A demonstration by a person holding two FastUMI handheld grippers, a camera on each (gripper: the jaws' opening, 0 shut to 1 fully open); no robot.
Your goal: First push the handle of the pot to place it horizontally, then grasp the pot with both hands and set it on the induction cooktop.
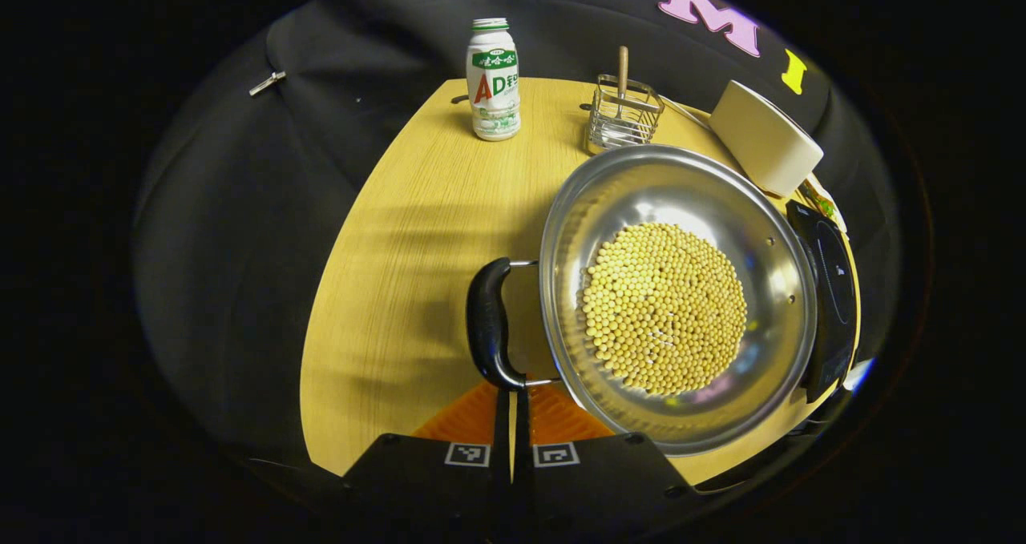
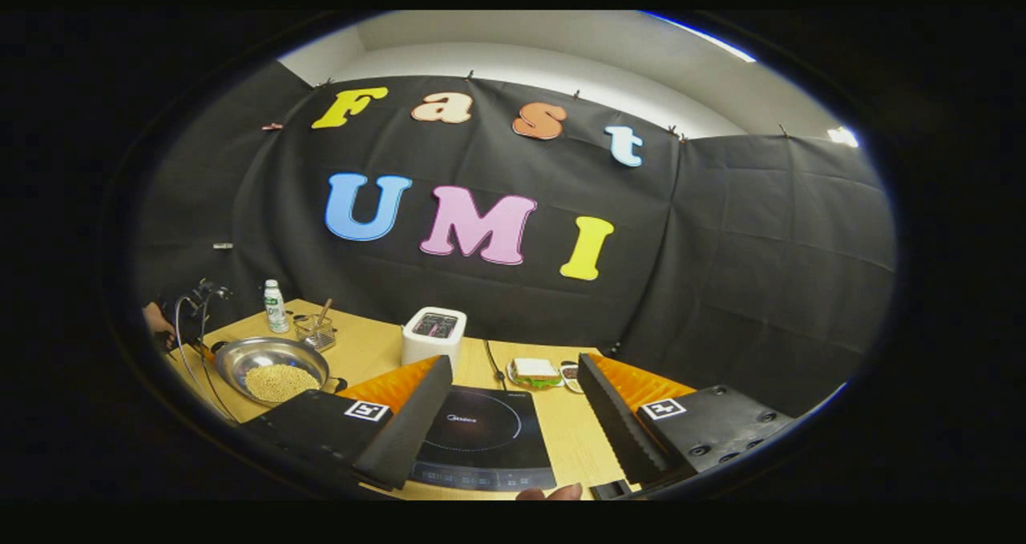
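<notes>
A steel pot [image 1: 681, 207] with yellow beans in it stands on the wooden table [image 1: 401, 272]. Its black side handle [image 1: 487, 324] faces me in the left gripper view. My left gripper [image 1: 511, 396] is shut, with its tips right at the lower end of that handle and nothing between them. To the right of the pot lies the black induction cooktop [image 1: 830, 296]. In the right gripper view my right gripper [image 2: 515, 364] is open and hovers over the cooktop [image 2: 481, 432]. The pot [image 2: 272, 368] sits far off to its left.
A white drink bottle [image 1: 493, 79] and a wire basket [image 1: 621, 115] holding a wooden-handled tool stand behind the pot. A white toaster [image 1: 765, 135] is at the back right. A sandwich on a plate [image 2: 535, 372] lies beyond the cooktop. A cable [image 2: 490, 364] runs beside the toaster.
</notes>
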